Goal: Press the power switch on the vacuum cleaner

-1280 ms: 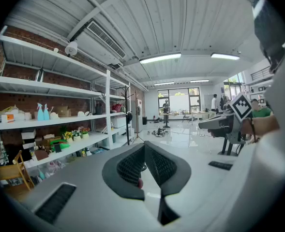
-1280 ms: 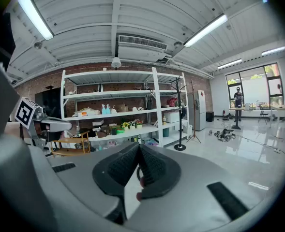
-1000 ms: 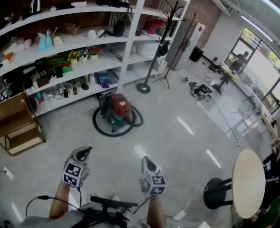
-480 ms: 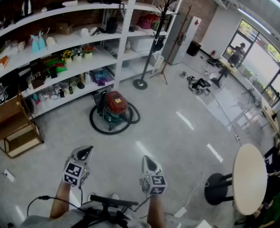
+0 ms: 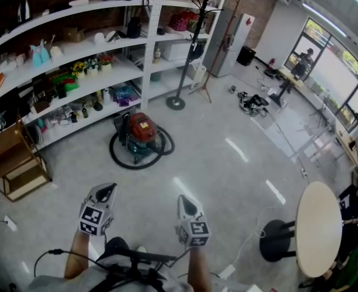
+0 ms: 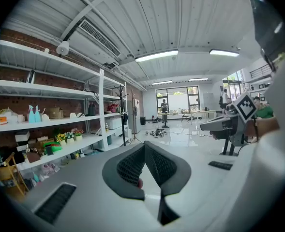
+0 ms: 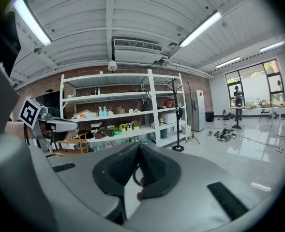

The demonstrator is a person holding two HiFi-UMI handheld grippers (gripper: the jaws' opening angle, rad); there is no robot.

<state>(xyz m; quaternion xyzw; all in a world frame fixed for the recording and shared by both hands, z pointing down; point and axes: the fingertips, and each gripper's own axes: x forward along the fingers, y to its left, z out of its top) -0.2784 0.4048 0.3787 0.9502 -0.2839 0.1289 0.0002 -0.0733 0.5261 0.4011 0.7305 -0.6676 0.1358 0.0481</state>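
The vacuum cleaner (image 5: 141, 132) is a red and teal canister on the floor in front of the shelves, ringed by its black hose (image 5: 121, 160). It lies well ahead of both grippers, and I cannot make out its switch at this distance. My left gripper (image 5: 107, 191) hovers low at the left, shut, with nothing in it. Beside it my right gripper (image 5: 186, 201) is also shut and holds nothing. In the left gripper view the left gripper (image 6: 144, 147) has its jaws closed to a point. The right gripper (image 7: 139, 148) looks the same in its own view.
White shelving (image 5: 115, 66) full of small items runs along the back left. A wooden step stool (image 5: 14, 163) stands at the left and a coat stand (image 5: 176, 102) near the shelf end. A round table (image 5: 317, 227) and black stool base (image 5: 275, 246) are at the right. Cables trail on the floor.
The head view has shifted as the person steps, and the vacuum cleaner has drifted slightly left and up. A dark shoe now shows below. Both grippers keep their pose, shut.
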